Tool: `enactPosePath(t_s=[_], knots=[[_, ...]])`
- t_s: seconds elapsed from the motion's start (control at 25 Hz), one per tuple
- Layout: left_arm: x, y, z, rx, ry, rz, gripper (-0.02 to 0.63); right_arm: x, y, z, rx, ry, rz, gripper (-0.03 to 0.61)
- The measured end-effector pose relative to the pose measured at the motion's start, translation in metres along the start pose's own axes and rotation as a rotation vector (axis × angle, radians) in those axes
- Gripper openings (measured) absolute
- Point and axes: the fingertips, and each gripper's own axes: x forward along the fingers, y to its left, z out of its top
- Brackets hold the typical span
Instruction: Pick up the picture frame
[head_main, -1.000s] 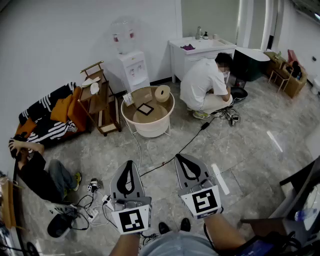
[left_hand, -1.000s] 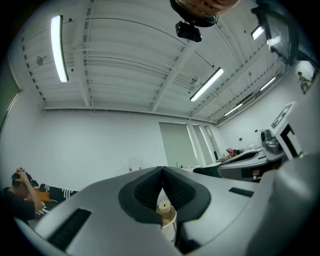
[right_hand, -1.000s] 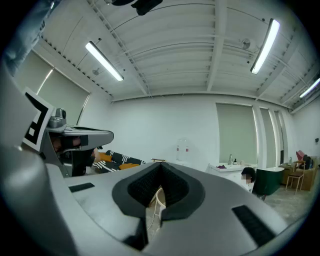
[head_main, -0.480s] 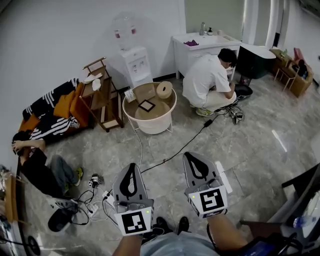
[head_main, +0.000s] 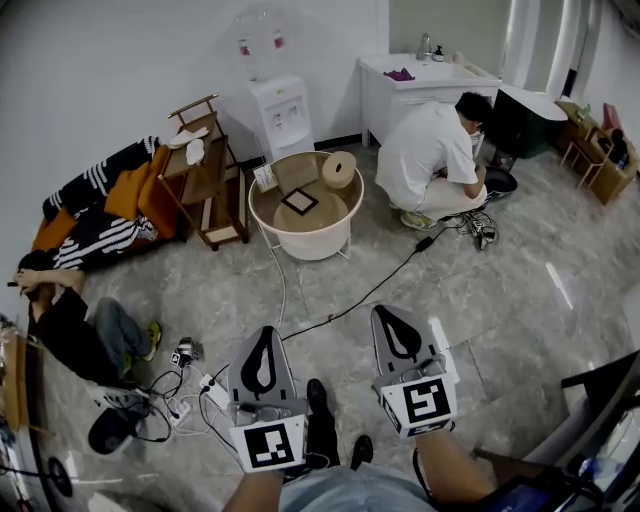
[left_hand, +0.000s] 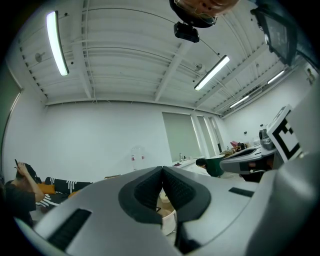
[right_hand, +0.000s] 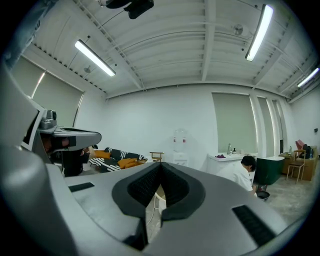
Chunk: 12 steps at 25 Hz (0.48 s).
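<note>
A small dark picture frame (head_main: 300, 202) lies flat on the round wooden top of a white tub-shaped table (head_main: 330, 238) across the room, next to a roll of tape (head_main: 339, 168) and a card. My left gripper (head_main: 262, 341) and my right gripper (head_main: 394, 321) are held low near my body, well short of the table, both shut with nothing between the jaws. In the left gripper view the jaws (left_hand: 162, 172) meet, and the table's white rim (left_hand: 169, 220) peeks out below them. The right gripper (right_hand: 160, 169) points toward the same side of the room.
A person in white (head_main: 432, 155) crouches by a white cabinet (head_main: 400, 95). Another person (head_main: 75, 325) lies on the floor at left. A wooden rack (head_main: 205, 185), water dispenser (head_main: 278, 110) and striped sofa (head_main: 100, 215) line the wall. Cables and a power strip (head_main: 215, 395) lie on the floor.
The view has shifted forward and the round table now sits a little lower and nearer in the head view. Both grippers stay shut and keep their place in front of me.
</note>
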Motion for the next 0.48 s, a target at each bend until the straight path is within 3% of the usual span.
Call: enactPosePath(t_s=[0.48], knots=[[0.177,0.113,-0.024,-0.009,-0.009,-0.020,0.015,0.213,-0.009,0.025,-0.024,0.002,0.007,0.014]])
